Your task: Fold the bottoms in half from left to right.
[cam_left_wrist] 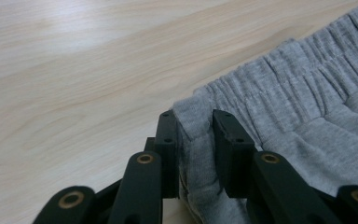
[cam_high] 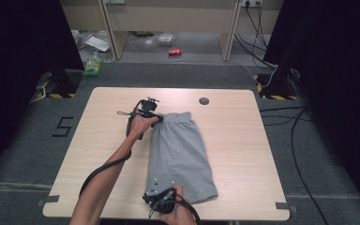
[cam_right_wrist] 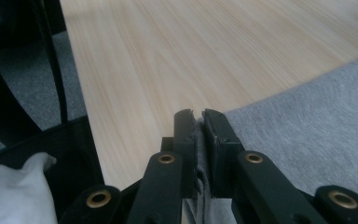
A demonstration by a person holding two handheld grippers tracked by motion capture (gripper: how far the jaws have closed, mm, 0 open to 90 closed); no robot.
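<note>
Presently, the grey shorts lie flat near the middle of the wooden table, folded lengthwise, waistband toward the far edge and leg hems toward the person's edge.

The left gripper sits at the waistband's left corner. In the left gripper view, the left gripper has its jaws closed on that corner: a gathered fold of the shorts fills the narrow gap and both pads press against it. The fabric rises slightly above the tips.

The right gripper sits at the hem's left corner, at the table's near edge. In the right gripper view, the right gripper has its jaws drawn nearly together, with a thin layer of the shorts pinched between the pads.

Appearance: the shorts are plain mid-grey jersey. The waistband is elasticated, with close vertical gathers and rows of stitching. The body is smooth with few creases. The right edge runs straight; the hem edge slants toward the table's near right.

Limits of visibility: the lower layer of the fold is covered by the upper one. The person's right hand is cut off by the bottom frame edge. In the right gripper view, the clamped edge is dark and blurred.
</note>
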